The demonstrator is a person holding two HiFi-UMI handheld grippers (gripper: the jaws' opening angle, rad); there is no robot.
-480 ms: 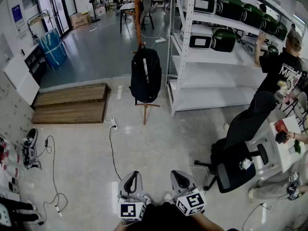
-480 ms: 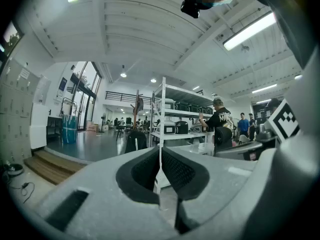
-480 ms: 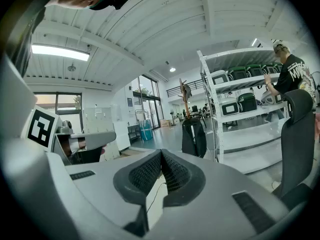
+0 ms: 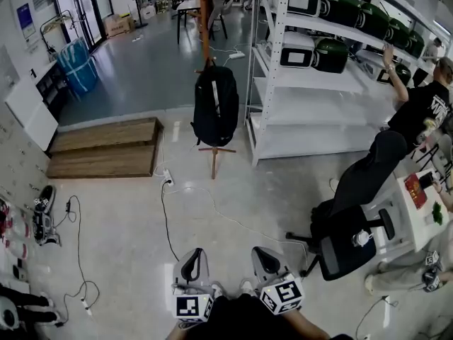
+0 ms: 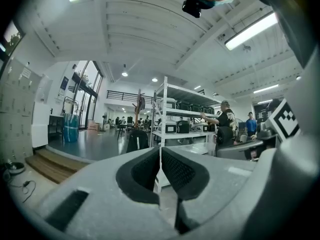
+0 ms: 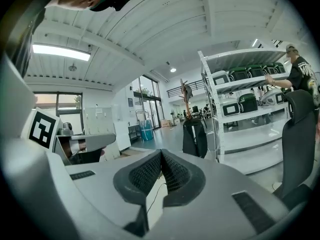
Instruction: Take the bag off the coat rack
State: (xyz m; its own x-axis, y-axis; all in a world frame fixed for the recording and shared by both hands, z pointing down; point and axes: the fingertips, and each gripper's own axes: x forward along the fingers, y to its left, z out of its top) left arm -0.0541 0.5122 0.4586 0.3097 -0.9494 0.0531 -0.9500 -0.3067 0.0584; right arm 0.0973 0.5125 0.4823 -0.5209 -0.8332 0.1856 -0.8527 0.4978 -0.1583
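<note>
Room seen from behind the person. Black fabric backpack (image 4: pixel 215 105) with a pale vertical stripe, hanging upright on the slim brown wooden coat rack (image 4: pixel 204 20), its base just above the rack's splayed feet. The rack stands on the pale floor just beside the left upright of the white metal shelving unit (image 4: pixel 269 69), and near the low wooden platform (image 4: pixel 106 151) to its left.

Left gripper (image 4: pixel 194 256) and right gripper (image 4: pixel 260 255), grey two-jaw claws each bearing a marker cube, are held low and close to the person's body, side by side, and well apart from the backpack. In the left gripper view the black ribbed pads (image 5: pixel 175 169) meet along a thin seam with nothing between them, and the backpack (image 5: pixel 136 140) shows far beyond the tips. In the right gripper view the jaws are likewise pressed together and empty, with the backpack (image 6: pixel 194 138) distant.

At right: black office chair (image 4: pixel 354 214), and a person in a black T-shirt (image 4: pixel 425 108) reaching to a shelf. A black cable (image 4: pixel 166 222) trails across the floor
</note>
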